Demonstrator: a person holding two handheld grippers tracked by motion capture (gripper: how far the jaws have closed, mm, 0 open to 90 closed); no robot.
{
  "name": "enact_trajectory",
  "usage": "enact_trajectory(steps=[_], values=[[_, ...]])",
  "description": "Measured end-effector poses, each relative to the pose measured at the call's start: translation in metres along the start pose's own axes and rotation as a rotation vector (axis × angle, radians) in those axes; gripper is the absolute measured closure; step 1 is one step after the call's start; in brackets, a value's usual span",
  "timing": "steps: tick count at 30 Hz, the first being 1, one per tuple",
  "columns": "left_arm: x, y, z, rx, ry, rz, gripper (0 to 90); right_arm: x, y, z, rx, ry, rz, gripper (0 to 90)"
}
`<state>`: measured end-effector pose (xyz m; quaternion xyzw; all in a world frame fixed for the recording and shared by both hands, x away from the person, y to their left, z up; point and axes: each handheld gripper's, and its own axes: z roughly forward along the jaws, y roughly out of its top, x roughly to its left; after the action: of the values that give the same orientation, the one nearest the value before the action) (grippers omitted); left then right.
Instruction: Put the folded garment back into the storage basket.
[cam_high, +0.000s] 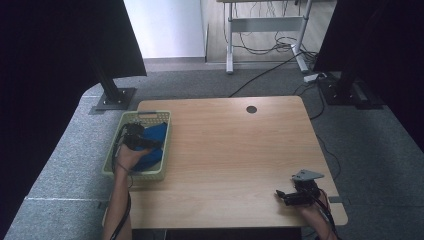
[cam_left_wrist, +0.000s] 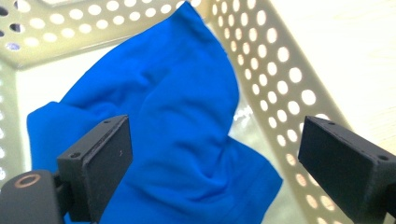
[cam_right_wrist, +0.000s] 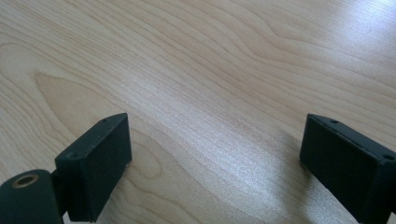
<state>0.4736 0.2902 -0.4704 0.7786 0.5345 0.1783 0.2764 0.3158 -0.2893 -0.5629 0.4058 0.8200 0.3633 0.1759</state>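
Blue cloth (cam_high: 152, 145) bunched inside a pale perforated basket (cam_high: 111, 155) at the table's (cam_high: 230, 150) left edge, seen from the high view, with the left gripper (cam_high: 131, 136) reaching down into it from above. Left forearm stretched forward along the table's left side, wrist bent over the basket rim. Right gripper (cam_high: 290, 196) low at the near right corner, well apart from the basket, hand close to the table's edge.

From the left gripper view: jaws spread wide, nothing between them, poised over the cloth (cam_left_wrist: 177, 121), which slumps against the holed basket wall (cam_left_wrist: 275, 84). Best to drop straight onto the raised fold in the middle, pinch a thick bunch and stay clear of the wall.

From the right gripper view: jaws wide apart too, empty, hovering just above bare wood grain (cam_right_wrist: 210, 70).
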Motion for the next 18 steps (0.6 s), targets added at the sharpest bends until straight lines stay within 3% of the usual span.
enact_trajectory(steps=[18], values=[[-0.027, 0.001, -0.013, -0.077, -0.011, 0.036, 9.4, 0.000, 0.000, 0.000, 0.000, 0.000, 0.000, 8.6]])
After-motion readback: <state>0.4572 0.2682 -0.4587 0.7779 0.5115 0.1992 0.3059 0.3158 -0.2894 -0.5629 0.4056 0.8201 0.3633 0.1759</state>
